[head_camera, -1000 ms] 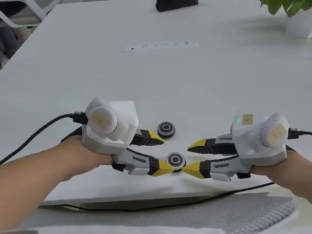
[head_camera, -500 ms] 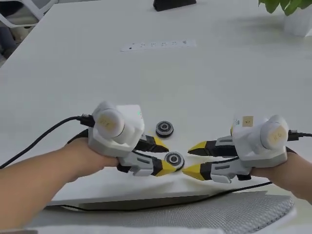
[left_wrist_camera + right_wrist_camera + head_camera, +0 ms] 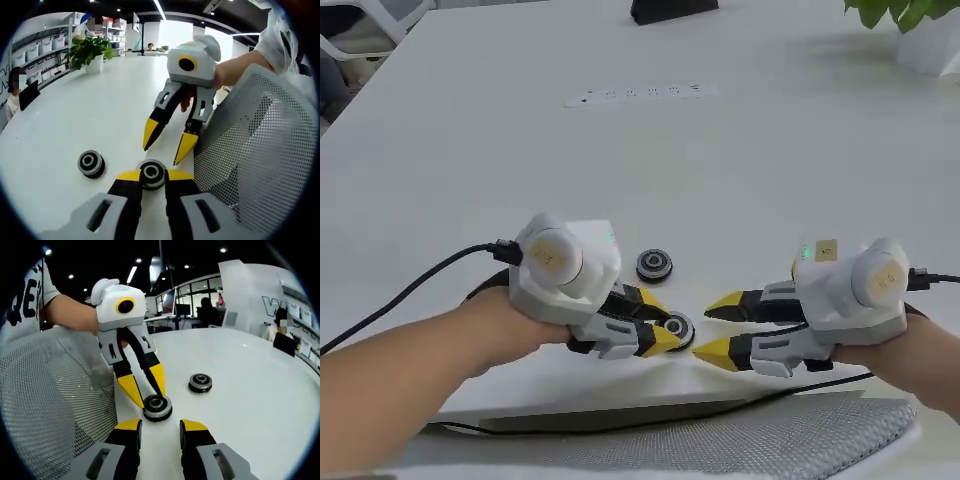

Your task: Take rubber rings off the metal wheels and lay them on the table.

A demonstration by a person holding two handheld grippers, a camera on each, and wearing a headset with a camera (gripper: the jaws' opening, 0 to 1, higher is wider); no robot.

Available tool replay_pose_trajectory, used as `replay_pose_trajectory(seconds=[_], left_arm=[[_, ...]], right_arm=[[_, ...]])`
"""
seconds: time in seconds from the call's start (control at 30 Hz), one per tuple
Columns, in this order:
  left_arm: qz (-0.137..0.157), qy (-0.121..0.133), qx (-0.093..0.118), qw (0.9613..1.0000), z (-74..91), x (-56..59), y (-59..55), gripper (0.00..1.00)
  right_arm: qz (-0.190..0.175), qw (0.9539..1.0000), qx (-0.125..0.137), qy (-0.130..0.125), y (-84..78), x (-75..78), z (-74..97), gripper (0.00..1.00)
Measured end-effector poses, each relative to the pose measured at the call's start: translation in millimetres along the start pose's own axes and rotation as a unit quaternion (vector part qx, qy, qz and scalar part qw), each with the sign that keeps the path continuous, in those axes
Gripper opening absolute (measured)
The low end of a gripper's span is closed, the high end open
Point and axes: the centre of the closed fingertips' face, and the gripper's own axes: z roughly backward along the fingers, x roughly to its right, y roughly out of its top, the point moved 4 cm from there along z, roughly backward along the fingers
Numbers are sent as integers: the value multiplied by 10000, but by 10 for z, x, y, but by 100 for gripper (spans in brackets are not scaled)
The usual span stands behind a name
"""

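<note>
White workbench (image 3: pixel 720 170), power strip (image 3: pixel 640 93) far back. Closed now onto the near metal wheel (image 3: pixel 677 328): left gripper (image 3: pixel 666 322), jaws pinching its rim, against a mere brush of one lower tip from each side a second ago. Backed just clear of it: right gripper (image 3: pixel 712 328), jaws apart, empty. In the left gripper view, both yellow tips plainly against the wheel (image 3: pixel 151 173); from the head view, half hidden behind a jaw. Black rubber ring (image 3: pixel 159 416) round a silver hub, not yet off. Second wheel (image 3: pixel 654 264) near, flat on the table.
</note>
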Motion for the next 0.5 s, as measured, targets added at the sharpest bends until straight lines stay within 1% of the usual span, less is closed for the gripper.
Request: replay_pose_trajectory(seconds=[0.03, 0.1, 0.2, 0.27, 0.33, 0.4, 0.5], left_arm=[[-8, 8, -1, 10000, -1, 0, 0, 11], [-130, 49, -10, 9999, -10, 9, 1, 11], [-226, 103, -18, 9997, -14, 5, 8, 10], [-187, 111, -19, 9998, -15, 1, 5, 9], [-187, 183, -7, 9997, -15, -19, -2, 8], [-241, 175, 9, 9996, -22, -6, 2, 8], [-230, 188, 22, 9996, -11, -7, 2, 8]], right_arm=[[-2, 10000, 0, -1, -1, -1, 0, 28], [-11, 10000, -8, -8, -8, -3, -1, 28], [-23, 10000, 2, -7, -8, -8, -2, 28], [-14, 10000, -2, -2, -7, -12, -3, 28], [-1, 10000, 0, 1, -2, -16, -8, 28], [-5, 10000, 15, 10, 7, -24, -13, 27], [-12, 10000, 16, 12, 9, -29, -22, 27]])
